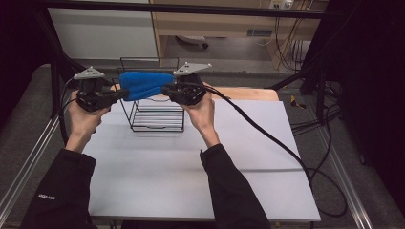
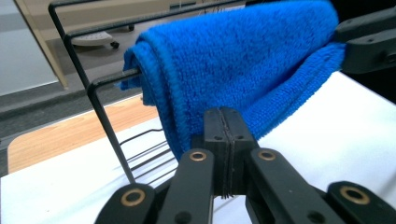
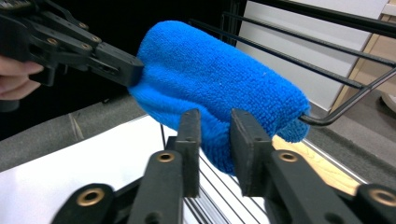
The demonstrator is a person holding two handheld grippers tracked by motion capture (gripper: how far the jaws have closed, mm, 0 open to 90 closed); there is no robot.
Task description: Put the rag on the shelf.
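Counter (image 1: 191,162) is a pale sheet under both claws, with a strip of wood past its far edge; grey floor either side.

Black wire rack (image 1: 155,112) stands on the counter between and below the two claws; its top bars run level with them; in the left gripper view a rack upright (image 2: 109,128) rises just left of the jaws.

Blue towel (image 1: 143,84) is draped folded over the rack's top bar, spanning from one claw to the other; thick pile, hemmed edge facing the left claw; one lower corner hangs down toward the counter.

Left claw (image 1: 125,94) is clenched, jaws fully together with only a seam between them in its own view (image 2: 225,135); the towel's lower fold sits right at the tips, but whether cloth is pinched in the seam I can't tell; from the right gripper view its tip (image 3: 133,70) meets the towel's end.

Right claw (image 1: 165,90) is released; jaws stand apart in its own view (image 3: 215,140), with the towel's hanging edge in the gap and just beyond; pads not pressing on it; its black tip shows at the far end of the towel in the left gripper view (image 2: 348,46).

Cables trail from both claws; the right one runs across the counter to its edge.
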